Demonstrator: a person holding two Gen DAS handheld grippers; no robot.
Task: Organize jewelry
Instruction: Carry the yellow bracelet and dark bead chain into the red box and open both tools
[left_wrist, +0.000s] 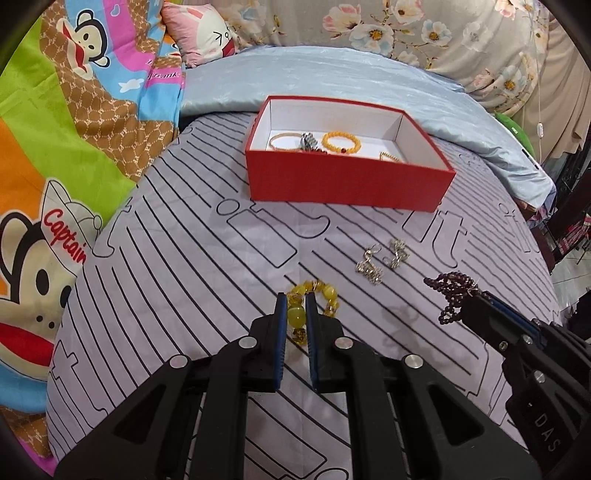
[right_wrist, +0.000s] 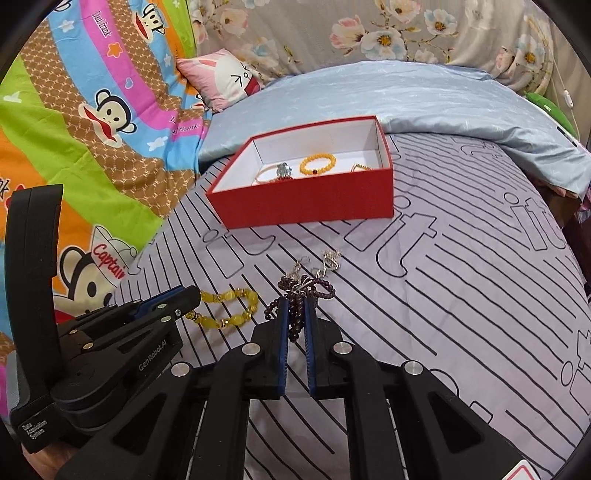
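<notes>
On the left, our left hand-held gripper (left_wrist: 295, 314) is pinched nearly closed on the yellow bead bracelet (left_wrist: 314, 306). One large bead sits between the blue pads, and the rest of the loop trails forward to the bed sheet (left_wrist: 184, 258). We take it by a single bead because the strand is loose; clamping one hard bead gives a firm hold and lets the remainder hang free.

Moving right, the pair of silver earrings (left_wrist: 384, 260) lies on the sheet between the two grippers and the box. Nothing touches it, so it looks like the piece left for a later trip.

Farther right, our right hand-held gripper (right_wrist: 295, 314) is also drawn narrow, holding the dark purple bead strand (right_wrist: 297, 302). The beads are bunched between its pads, with loops spilling out at the tips. A small-beaded strand like this would slip from a loose hold, so we judge that the tight squeeze on a gathered clump is what keeps it together.

Beyond both grippers stands the red box (left_wrist: 347, 184), open, with its white inside facing up. An orange bead bracelet (left_wrist: 341, 142), a thin bangle (left_wrist: 286, 142) and a few smaller pieces already lie in it. Both held pieces are well short of the box, so we judge the carry to it is the step in hand.
</notes>
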